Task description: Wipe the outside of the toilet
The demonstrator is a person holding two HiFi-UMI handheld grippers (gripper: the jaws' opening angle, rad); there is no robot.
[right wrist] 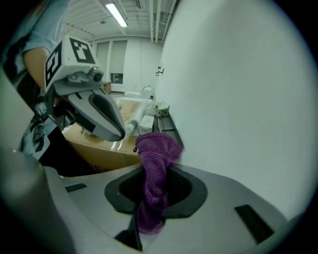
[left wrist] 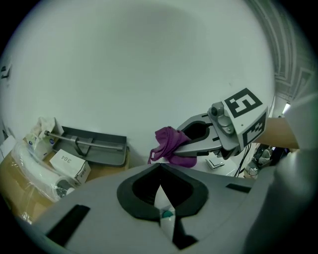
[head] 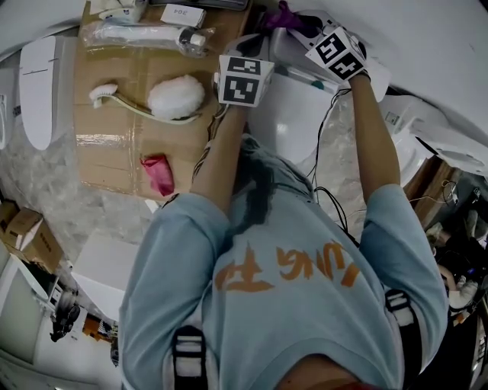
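Note:
The white toilet [head: 293,122] stands below me, and its pale outer surface [right wrist: 238,89] fills the right gripper view. My right gripper [right wrist: 154,166] is shut on a purple cloth [right wrist: 156,154], whose bunched top lies against that white surface. The same cloth [left wrist: 169,141] hangs from the right gripper [left wrist: 198,141] in the left gripper view and shows at the top of the head view [head: 286,14]. My left gripper [left wrist: 160,166] is close beside it on the left, shut on a small white item with a teal tip [left wrist: 166,214].
A cardboard sheet [head: 114,145] lies left of the toilet with a brush [head: 103,93], a white fluffy pad [head: 177,97] and a red cloth [head: 158,174]. A grey tray [left wrist: 94,144] and a white box [left wrist: 69,163] sit by the wall. Cables trail near my right arm.

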